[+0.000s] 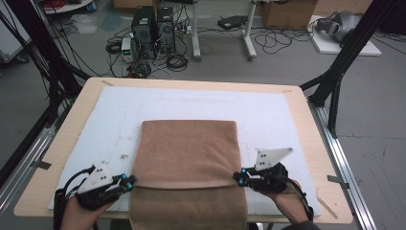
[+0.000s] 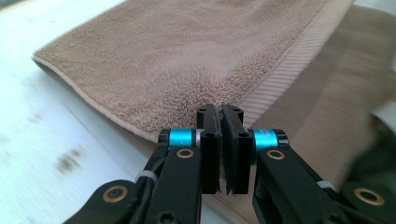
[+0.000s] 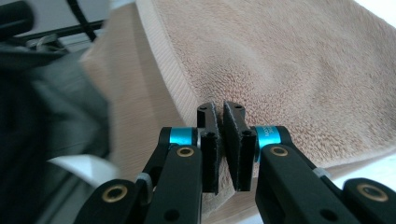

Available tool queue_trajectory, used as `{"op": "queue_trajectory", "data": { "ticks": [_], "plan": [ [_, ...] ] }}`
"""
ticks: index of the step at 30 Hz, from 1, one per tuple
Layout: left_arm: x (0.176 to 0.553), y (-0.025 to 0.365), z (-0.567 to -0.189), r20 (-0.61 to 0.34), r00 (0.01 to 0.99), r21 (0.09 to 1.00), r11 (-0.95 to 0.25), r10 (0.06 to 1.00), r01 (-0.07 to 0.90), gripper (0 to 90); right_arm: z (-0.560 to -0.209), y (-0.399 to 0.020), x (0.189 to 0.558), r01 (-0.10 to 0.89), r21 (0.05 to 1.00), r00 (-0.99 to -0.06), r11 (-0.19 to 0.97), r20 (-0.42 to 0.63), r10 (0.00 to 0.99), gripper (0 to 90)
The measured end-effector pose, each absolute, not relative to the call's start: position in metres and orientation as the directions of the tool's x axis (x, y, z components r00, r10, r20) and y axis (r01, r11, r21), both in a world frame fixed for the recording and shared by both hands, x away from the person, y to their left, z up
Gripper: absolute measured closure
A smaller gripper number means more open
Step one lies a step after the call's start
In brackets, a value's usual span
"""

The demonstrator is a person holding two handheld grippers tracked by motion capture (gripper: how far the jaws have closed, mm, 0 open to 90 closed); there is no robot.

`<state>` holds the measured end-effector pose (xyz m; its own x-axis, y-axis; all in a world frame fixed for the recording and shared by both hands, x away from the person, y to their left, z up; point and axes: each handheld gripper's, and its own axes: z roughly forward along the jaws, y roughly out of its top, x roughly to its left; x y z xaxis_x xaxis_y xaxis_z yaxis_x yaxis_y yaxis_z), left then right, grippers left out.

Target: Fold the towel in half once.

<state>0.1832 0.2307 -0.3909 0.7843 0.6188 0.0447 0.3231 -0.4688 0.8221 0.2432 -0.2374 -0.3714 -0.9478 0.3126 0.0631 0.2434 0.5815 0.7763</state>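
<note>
A brown towel (image 1: 186,153) lies on the white mat (image 1: 273,110), with its top layer folded over a lower layer (image 1: 189,206) that reaches past the table's front edge. My left gripper (image 1: 130,181) is shut on the near left corner of the top layer, at the ribbed hem. The left gripper view shows the pile (image 2: 177,51) puckering into the closed jaws (image 2: 220,112). My right gripper (image 1: 238,178) is shut on the near right corner of that layer. In the right gripper view the cloth (image 3: 289,60) bunches at the jaws (image 3: 219,109). The hem sags slightly between the two grippers.
The wooden table (image 1: 306,129) has bare mat on both sides of the towel. Black frame posts (image 1: 342,62) stand at the right and left. On the floor behind are computer towers (image 1: 153,28), cables and a cardboard box (image 1: 287,12).
</note>
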Motion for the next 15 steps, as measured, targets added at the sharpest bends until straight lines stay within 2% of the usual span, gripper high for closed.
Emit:
{"op": "queue_trajectory", "data": {
  "ticks": [2, 3, 4, 6, 8, 11, 15],
  "plan": [
    [0.172, 0.234, -0.393, 0.023, 0.788, 0.819, -0.464, 0.615, 0.338, 84.6, -0.370, -0.237, 0.227, 0.215, 0.789, -0.962, 0.575, 0.071, 0.263, 82.0],
    [0.170, 0.235, -0.395, 0.017, 0.789, 0.820, -0.460, 0.614, 0.341, 79.2, -0.370, -0.237, 0.221, 0.196, 0.791, -0.966, 0.580, 0.053, 0.254, 75.9],
    [0.171, 0.236, -0.396, 0.018, 0.784, 0.817, -0.461, 0.620, 0.346, 69.7, -0.370, -0.237, 0.218, 0.186, 0.793, -0.964, 0.581, 0.033, 0.263, 69.1],
    [0.179, 0.237, -0.396, 0.026, 0.777, 0.819, -0.459, 0.629, 0.344, 62.6, -0.371, -0.239, 0.222, 0.208, 0.803, -0.956, 0.559, 0.044, 0.292, 62.8],
    [0.190, 0.237, -0.396, 0.047, 0.765, 0.825, -0.457, 0.643, 0.334, 55.8, -0.372, -0.242, 0.233, 0.229, 0.803, -0.943, 0.551, 0.043, 0.329, 59.7],
    [0.216, 0.236, -0.397, 0.058, 0.744, 0.832, -0.444, 0.665, 0.332, 50.6, -0.379, -0.245, 0.262, 0.277, 0.790, -0.915, 0.547, 0.043, 0.401, 55.3],
    [0.254, 0.234, -0.400, 0.061, 0.717, 0.835, -0.429, 0.695, 0.345, 49.1, -0.387, -0.245, 0.305, 0.321, 0.769, -0.881, 0.552, 0.029, 0.472, 50.0]
  ]
}}
